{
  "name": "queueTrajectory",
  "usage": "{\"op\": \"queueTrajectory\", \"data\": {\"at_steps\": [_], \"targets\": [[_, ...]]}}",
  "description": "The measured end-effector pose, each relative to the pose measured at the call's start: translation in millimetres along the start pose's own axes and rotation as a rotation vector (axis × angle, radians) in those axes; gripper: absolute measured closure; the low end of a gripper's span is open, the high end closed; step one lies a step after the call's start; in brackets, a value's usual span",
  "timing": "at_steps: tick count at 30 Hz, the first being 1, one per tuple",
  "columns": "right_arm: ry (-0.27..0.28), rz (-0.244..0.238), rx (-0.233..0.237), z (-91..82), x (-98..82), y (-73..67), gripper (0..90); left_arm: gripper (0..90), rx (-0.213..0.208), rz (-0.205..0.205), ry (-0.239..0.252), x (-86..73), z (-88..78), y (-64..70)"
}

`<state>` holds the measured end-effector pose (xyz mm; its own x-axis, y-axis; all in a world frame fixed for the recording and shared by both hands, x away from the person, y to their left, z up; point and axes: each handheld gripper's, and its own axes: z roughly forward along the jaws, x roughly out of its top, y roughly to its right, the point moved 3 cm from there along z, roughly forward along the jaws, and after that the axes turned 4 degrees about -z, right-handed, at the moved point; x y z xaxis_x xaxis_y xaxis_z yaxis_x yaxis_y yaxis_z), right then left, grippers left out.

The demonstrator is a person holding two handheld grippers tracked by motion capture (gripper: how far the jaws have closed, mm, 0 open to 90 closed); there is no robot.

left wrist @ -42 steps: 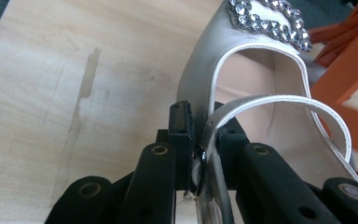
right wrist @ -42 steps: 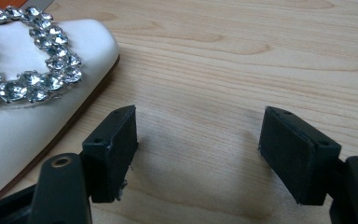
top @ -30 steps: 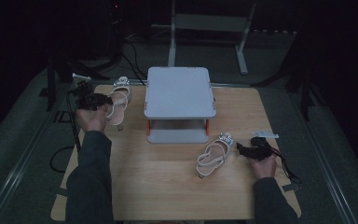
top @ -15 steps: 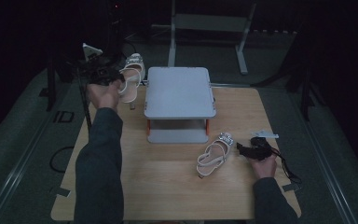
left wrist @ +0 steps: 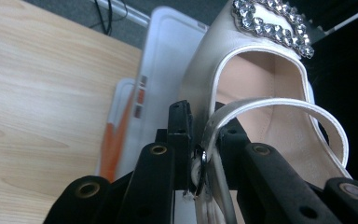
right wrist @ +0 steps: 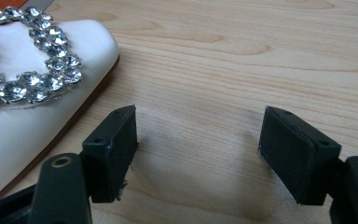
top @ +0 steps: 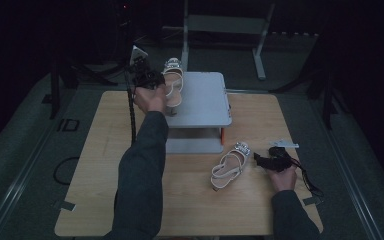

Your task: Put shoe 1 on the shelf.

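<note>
At the left of the pale wooden table (top: pixel 105 165), our left gripper (top: pixel 147 79) is clenched on the thin ankle strap of a cream, open-toed sandal with a rhinestone buckle (top: pixel 172 82), which hangs lifted over the rear left corner of the grey two-tier plastic rack (top: pixel 205 100). In the left gripper view the jaws pinch that strap right at its small metal ring (left wrist: pixel 200 156), so we judge the shoe light but liable to swing and twist, since the strap is soft while the sole looks stiff; a hold nearer the heel would steady it. The rack top is bare and broad, though its raised rim and the drop behind it ask for care. Farther right, the matching cream sandal (top: pixel 230 165) lies flat on the table in front of the rack. Just beside its jewelled toe, our right gripper (right wrist: pixel 196 149) rests released, jaws spread over bare wood, with open room around it.
</note>
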<state>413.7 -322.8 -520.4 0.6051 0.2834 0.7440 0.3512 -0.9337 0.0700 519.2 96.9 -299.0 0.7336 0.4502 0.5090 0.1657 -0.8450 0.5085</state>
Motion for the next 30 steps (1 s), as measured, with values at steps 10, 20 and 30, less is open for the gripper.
{"op": "queueTrajectory", "data": {"at_steps": [10,20,30], "targets": [[0.0,0.001,0.0,0.3,0.3,0.0,27.6,79.7,0.023,0.008,-0.033,-10.3,25.7,18.4],[-0.001,0.002,0.0,0.3,0.4,0.0,27.6,79.6,0.067,0.002,-0.004,-8.5,29.5,20.2],[-0.002,0.004,0.001,0.3,0.4,-0.2,27.6,55.9,-0.056,0.11,0.047,-8.2,25.9,22.0]]}}
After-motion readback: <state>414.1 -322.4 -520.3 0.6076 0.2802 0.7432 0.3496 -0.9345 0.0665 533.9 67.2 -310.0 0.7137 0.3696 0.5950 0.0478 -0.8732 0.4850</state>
